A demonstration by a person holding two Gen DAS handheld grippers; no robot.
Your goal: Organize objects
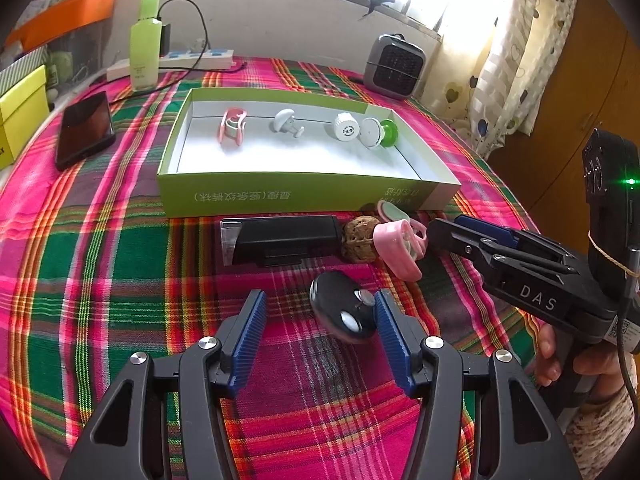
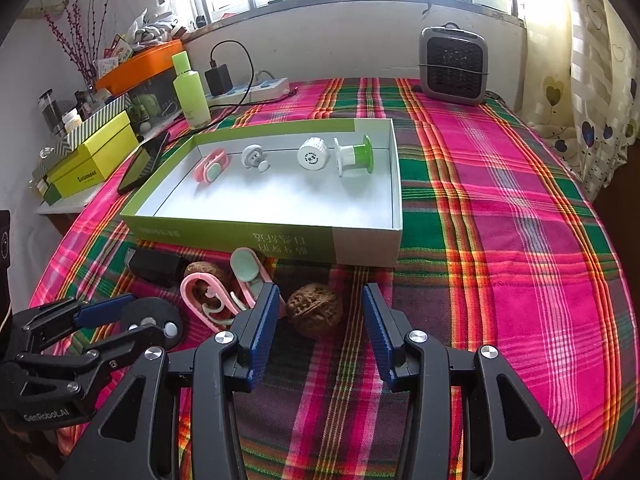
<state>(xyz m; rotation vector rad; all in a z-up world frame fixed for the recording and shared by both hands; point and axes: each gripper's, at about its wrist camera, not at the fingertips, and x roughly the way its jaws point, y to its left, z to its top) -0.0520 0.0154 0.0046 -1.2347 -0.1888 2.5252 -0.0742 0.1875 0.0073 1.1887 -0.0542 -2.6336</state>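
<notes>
Plaid tablecloth [image 2: 500, 208] bearing the green box [image 2: 280, 236], whose front wall hides part of a black case [image 2: 156, 266]; open left gripper [image 1: 320, 320] flanking a blurred remote [image 1: 344, 308], open right gripper [image 2: 320, 320] behind a walnut [image 2: 316, 310].

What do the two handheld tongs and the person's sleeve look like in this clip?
Both tongs, left and right, are black plastic with ribbed blue pads and silver screw heads. The right one's side reads "DAS"; the left one's reads "GenRobot.AI". A black cable and a green light sit on the right handle. The sleeve is speckled knit.
</notes>
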